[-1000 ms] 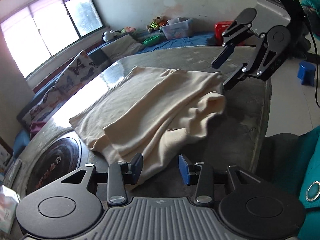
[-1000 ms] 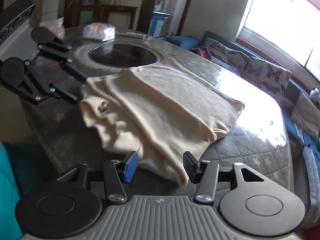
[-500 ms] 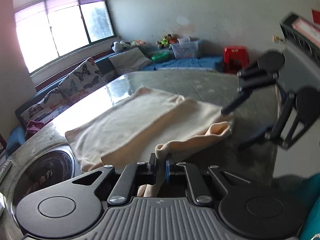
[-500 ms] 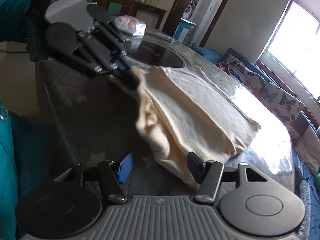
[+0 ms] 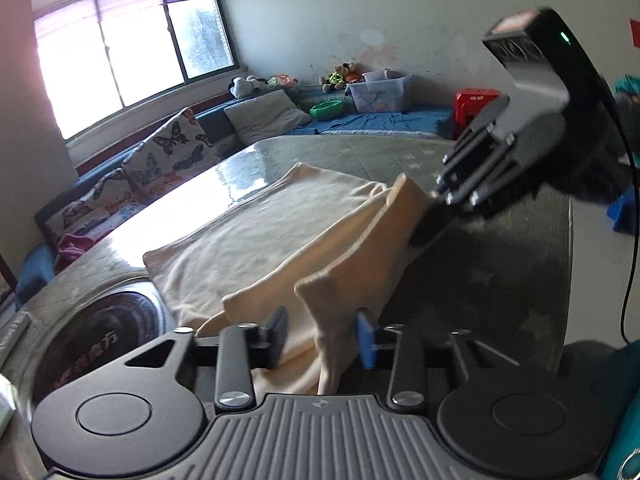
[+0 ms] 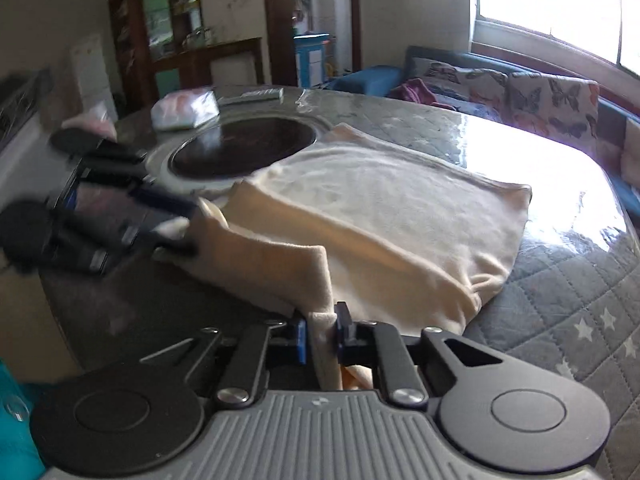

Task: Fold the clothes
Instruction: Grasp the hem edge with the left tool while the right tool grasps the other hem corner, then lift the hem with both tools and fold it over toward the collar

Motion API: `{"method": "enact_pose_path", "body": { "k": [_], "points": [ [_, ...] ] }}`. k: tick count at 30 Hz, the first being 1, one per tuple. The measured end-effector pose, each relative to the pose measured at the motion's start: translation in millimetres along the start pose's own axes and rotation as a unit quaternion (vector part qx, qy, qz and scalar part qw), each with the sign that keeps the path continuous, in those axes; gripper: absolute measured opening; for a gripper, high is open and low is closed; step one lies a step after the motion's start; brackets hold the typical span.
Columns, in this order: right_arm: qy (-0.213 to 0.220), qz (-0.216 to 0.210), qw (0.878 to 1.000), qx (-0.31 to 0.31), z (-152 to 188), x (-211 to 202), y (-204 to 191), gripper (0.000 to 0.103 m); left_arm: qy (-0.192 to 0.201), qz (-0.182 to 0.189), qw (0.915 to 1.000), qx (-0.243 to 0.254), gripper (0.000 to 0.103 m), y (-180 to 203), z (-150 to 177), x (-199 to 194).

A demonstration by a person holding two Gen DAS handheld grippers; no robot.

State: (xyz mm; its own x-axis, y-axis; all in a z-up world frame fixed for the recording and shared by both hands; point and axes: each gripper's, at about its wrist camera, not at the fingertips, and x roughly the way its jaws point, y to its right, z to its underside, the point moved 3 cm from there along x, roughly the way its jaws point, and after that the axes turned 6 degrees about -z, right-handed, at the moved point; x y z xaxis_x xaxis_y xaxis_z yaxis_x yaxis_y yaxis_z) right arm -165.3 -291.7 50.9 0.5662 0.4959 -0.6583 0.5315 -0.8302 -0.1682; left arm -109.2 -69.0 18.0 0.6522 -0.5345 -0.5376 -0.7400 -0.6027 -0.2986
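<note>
The cream garment (image 5: 256,236) lies across the tabletop (image 5: 500,264), its raised near hem strung between the right claw (image 6: 322,334), clamped on it, and the left claw (image 5: 322,336), apart around it; its body lies ahead of both

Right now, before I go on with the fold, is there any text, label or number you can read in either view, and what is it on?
"方": possibly the last of the red characters on the black cooktop set in the table; the rest are too blurred.
Red sticker on top of the right gripper: blurred, unreadable.
Red paper at the picture's right edge: cut off, unreadable.
Right wrist view: nothing readable.
</note>
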Motion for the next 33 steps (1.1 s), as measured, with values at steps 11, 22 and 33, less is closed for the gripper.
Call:
{"method": "enact_pose_path", "body": {
  "k": [11, 22, 33],
  "points": [
    [0.015, 0.012, 1.0, 0.002, -12, -5, 2, 0.01, -0.014, -0.028, 0.9982, 0.051, 0.021, 9, 27, 3],
    [0.057, 0.014, 0.998, -0.026, -5, -40, -23, 0.009, 0.017, -0.007, 0.9998, -0.006, 0.006, -6, 8, -42],
    [0.046, -0.012, 0.998, -0.047, -2, -103, -74, 0.009, 0.028, 0.02, 0.999, -0.027, 0.006, 6, -8, -119]
  ]
}}
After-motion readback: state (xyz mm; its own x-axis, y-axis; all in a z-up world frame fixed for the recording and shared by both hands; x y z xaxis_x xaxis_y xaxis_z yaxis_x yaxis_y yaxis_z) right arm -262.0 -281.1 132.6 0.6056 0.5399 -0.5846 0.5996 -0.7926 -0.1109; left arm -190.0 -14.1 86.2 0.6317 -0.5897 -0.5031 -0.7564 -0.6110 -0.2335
